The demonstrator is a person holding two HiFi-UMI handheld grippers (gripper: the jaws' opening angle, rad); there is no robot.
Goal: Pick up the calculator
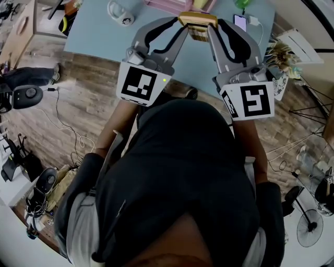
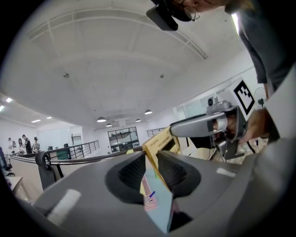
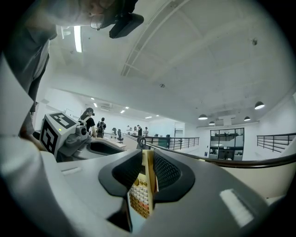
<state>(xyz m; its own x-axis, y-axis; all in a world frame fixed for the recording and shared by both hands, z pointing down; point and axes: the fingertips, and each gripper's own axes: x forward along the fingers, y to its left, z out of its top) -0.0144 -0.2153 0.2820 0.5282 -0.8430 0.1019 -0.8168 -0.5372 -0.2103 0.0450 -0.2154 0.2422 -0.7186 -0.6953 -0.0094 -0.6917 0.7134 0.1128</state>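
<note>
My left tongs [image 1: 183,24] and right tongs [image 1: 211,26] both pinch the calculator [image 1: 198,20] at twelve o'clock, over the table [image 1: 99,36]

Left of my left gripper [image 1: 182,25] the blue table [image 1: 99,36] lies bare; 1 white mug [image 1: 121,14], 1 pink tray [image 1: 167,4] and 1 phone [image 1: 240,22] block its far side.

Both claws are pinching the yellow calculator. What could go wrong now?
1. The yellow plastic calculator is pinched only at its two ends, by the left gripper and the right gripper. If either one shifts, it could slip and drop toward the light blue table.
2. The right gripper's jaws close against the keypad face, so they may press buttons.
3. Pulling the grippers apart could strain the case.
</note>
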